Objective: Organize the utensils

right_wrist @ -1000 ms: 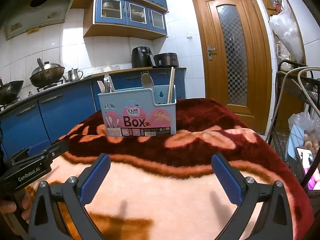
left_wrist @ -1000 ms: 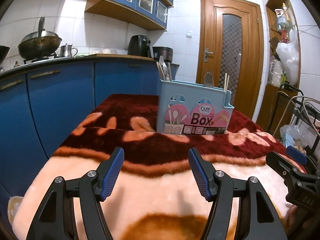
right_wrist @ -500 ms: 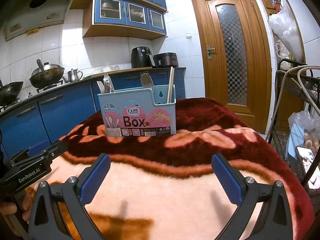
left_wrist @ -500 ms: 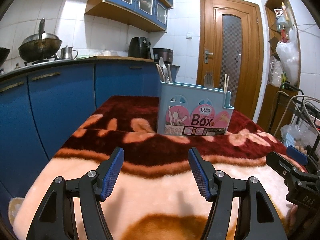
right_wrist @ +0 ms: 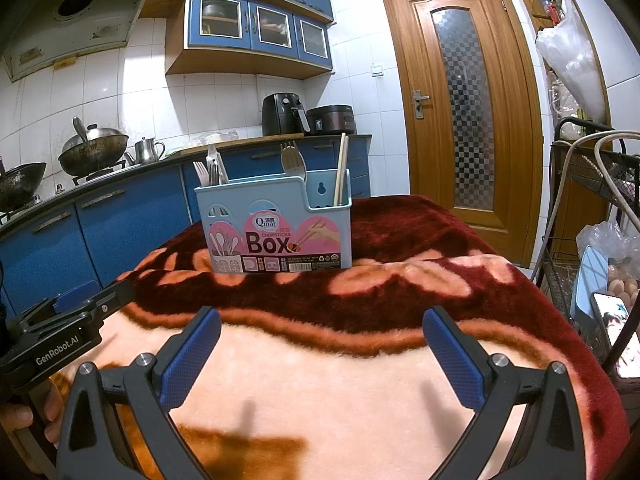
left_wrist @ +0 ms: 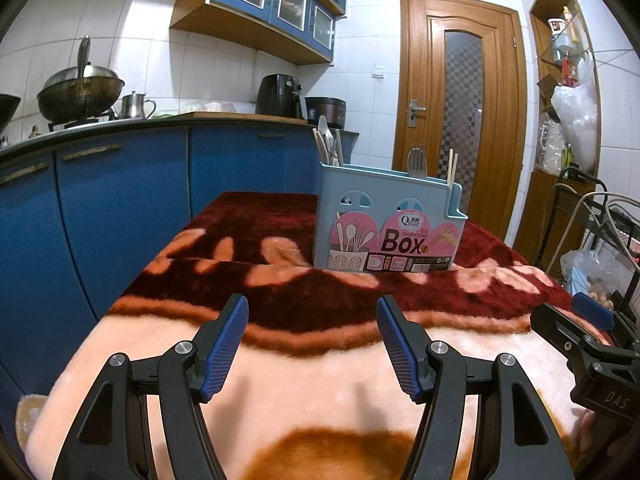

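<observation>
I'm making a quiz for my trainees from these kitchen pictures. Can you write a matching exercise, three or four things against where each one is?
Things:
1. chopsticks
2. wok
3. air fryer
4. utensil box

Places:
A. on the stove at the left
B. standing on the blanket
C. in the box's right-hand compartment
D. on the counter beside the rice cooker

Pairs: 1-C, 2-A, 3-D, 4-B

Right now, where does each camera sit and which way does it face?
Left wrist: rides the open left gripper, facing the pale blue plastic utensil box on the red and peach blanket; right gripper at its right edge.
Right wrist: rides the open right gripper, facing the same box; left gripper and a hand at its left edge.
Shared: box, blanket, wooden door.
</observation>
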The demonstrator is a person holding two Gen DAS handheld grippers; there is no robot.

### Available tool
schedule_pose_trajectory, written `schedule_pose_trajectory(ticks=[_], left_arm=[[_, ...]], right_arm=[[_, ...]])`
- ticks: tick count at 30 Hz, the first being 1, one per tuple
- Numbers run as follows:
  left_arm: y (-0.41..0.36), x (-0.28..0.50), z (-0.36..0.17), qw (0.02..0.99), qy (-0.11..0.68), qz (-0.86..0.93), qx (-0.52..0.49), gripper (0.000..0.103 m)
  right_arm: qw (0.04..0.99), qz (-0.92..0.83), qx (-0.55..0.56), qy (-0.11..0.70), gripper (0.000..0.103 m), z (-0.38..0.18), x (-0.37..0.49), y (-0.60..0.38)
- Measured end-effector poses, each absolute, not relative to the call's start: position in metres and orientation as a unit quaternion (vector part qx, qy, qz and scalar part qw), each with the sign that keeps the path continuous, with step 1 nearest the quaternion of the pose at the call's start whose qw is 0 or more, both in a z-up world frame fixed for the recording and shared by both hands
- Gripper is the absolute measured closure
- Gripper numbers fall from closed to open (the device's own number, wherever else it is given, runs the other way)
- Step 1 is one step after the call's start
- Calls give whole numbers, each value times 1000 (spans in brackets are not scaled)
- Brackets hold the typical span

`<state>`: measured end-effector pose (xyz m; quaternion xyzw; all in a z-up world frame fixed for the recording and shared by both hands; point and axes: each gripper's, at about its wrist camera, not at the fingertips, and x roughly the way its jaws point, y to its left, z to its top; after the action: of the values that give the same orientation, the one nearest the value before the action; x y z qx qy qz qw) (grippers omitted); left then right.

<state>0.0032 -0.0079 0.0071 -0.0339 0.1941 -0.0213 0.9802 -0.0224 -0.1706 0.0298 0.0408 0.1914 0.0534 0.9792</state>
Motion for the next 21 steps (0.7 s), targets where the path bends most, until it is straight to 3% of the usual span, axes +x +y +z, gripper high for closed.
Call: schedule_pose_trajectory(ticks=[21], left_arm=[[-10, 3, 7, 980, 193, -21, -34, 35]], right_arm=[[979, 53, 40, 191, 0, 30, -22, -171]])
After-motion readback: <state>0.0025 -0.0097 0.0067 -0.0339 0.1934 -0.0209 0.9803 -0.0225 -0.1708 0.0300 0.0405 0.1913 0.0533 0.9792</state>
